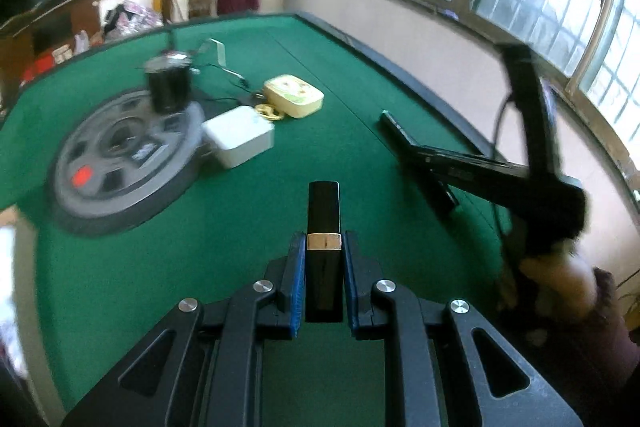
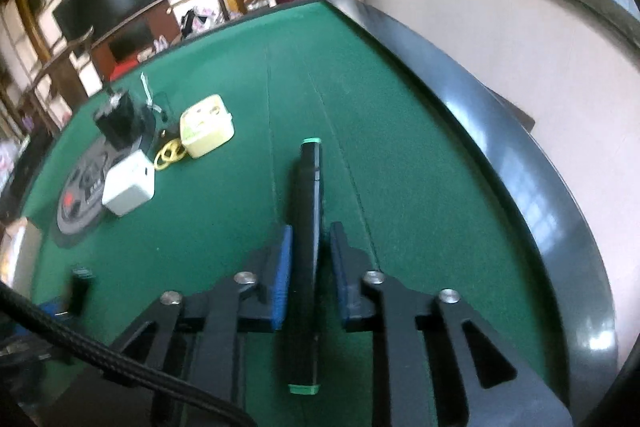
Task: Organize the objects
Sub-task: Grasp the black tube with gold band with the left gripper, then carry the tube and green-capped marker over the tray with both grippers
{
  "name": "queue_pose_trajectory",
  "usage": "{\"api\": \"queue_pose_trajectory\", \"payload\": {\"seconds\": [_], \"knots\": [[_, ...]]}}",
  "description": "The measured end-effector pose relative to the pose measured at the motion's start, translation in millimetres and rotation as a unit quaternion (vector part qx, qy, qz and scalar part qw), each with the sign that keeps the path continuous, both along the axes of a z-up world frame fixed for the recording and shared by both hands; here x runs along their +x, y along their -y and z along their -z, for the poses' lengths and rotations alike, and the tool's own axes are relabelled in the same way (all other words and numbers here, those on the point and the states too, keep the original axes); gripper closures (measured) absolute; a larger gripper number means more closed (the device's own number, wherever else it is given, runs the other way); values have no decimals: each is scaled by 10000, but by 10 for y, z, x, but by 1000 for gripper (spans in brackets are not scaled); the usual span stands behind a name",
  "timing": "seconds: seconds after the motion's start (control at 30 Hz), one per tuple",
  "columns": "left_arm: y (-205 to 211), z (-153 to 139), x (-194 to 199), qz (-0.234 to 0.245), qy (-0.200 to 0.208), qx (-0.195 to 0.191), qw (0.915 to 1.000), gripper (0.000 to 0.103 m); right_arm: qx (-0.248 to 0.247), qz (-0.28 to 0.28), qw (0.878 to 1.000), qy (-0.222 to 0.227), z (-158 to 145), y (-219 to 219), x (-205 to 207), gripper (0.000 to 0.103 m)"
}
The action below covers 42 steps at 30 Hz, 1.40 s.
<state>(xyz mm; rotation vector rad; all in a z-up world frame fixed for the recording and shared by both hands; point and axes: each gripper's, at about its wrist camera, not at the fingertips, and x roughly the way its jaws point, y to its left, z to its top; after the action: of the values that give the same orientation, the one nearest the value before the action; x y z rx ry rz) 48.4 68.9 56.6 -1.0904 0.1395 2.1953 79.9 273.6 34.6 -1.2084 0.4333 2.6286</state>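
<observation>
Green felt table (image 1: 248, 227) under a long bank of windows, shelving and a dark screen behind.

Left wrist view: left gripper (image 1: 323, 247) clamped tight on a black lipstick tube (image 1: 323, 215) with a gold band, blue pads pressed to both sides, tube carried clear above the felt and pointing ahead. Beyond, well apart: grey weight plate (image 1: 120, 163) bearing a black cylinder (image 1: 167, 83), white box (image 1: 239, 137) touching the plate's edge, cream box (image 1: 294, 95) just beside a yellow ring (image 1: 270, 111). Off to the right, blurred, right gripper (image 1: 532, 131) holding a thin black slab.

Right wrist view: right gripper (image 2: 310, 239) closed on a slim black device (image 2: 306, 227) with green end caps, gripped edge-on near its middle, lifted off the felt.

Judged step: both items picked, carry under way. Next call: choose a spot near the cluster of boxes, lower each piece gently to the felt before opening, keep the two hands from crossing.
</observation>
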Motion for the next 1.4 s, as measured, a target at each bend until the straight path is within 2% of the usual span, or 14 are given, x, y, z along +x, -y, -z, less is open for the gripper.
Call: {"api": "queue_pose_trajectory", "payload": {"seconds": [0.07, 0.13, 0.3, 0.4, 0.6, 0.77, 0.97, 1.03, 1.17, 1.3, 1.4], "knots": [[235, -101, 107, -146, -63, 145, 9998, 89, 47, -26, 10000, 10, -1, 12, 4, 91], [481, -206, 110, -348, -113, 297, 9989, 89, -167, -60, 9998, -51, -12, -7, 48, 91], [1116, -371, 151, -804, -263, 531, 9950, 89, -1377, -265, 9897, -293, -104, 24, 237, 91], [1589, -435, 239, -1191, -390, 642, 9900, 89, -1924, -621, 9784, -426, -222, 229, 321, 91], [2397, -364, 349, -1963, -473, 759, 9765, 89, -2368, -1368, 9607, -483, -428, 966, 297, 91], [3050, -193, 418, -2625, -326, 758, 9614, 89, -2403, -2010, 9491, -334, -468, 1733, 186, 91], [3480, 83, 396, -3089, -21, 740, 9482, 89, -2593, -2631, 9292, -60, -406, 2546, 8, 91], [3523, 181, 359, -3135, 83, 738, 9467, 89, -2620, -2781, 9241, 40, -359, 2777, -46, 90], [3514, 282, 338, -3038, 155, 804, 9492, 89, -2535, -2995, 9194, 264, -264, 3174, -105, 90], [3451, 306, 283, -3004, 107, 563, 9521, 89, -2260, -3059, 9238, 449, -148, 3432, -164, 90], [3415, 346, 277, -2980, 116, 431, 9535, 89, -1956, -2999, 9321, 542, -51, 3549, -200, 90]]}}
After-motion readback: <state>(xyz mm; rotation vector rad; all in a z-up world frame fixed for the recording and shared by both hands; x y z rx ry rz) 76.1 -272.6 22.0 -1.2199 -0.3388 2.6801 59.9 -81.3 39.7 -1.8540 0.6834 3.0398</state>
